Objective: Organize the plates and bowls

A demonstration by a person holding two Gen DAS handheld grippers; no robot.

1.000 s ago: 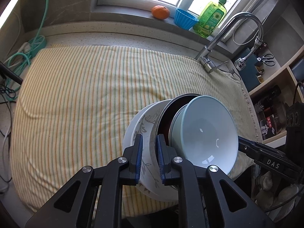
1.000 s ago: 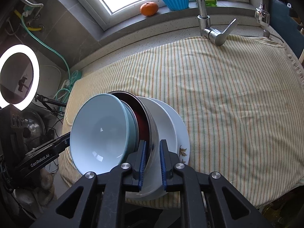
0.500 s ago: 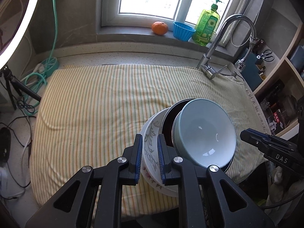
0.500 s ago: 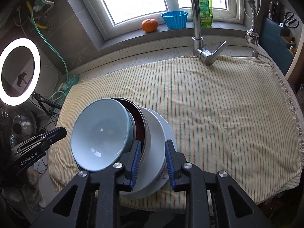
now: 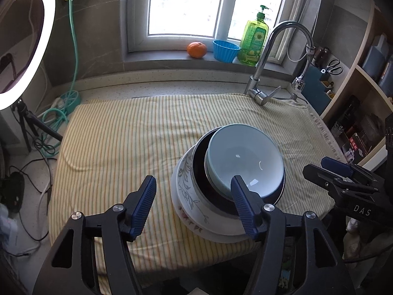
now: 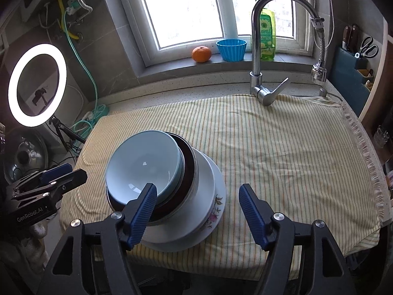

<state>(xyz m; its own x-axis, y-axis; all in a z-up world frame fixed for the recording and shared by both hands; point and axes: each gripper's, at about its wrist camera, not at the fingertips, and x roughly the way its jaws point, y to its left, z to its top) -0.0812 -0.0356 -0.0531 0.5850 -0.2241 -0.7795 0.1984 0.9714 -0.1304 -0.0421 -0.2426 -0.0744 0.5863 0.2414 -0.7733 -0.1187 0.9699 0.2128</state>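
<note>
Kitchen counter under striped cloth, faucet behind | nested stack sits near front edge: light blue bowl in dark bowl on floral plate, largest lowest for stability | left gripper and right gripper jaws just opened, wide, holding nothing, flanking stack.

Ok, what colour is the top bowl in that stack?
Pale blue: the top bowl sits nested in a dark bowl; it shows best in the left wrist view.
</note>
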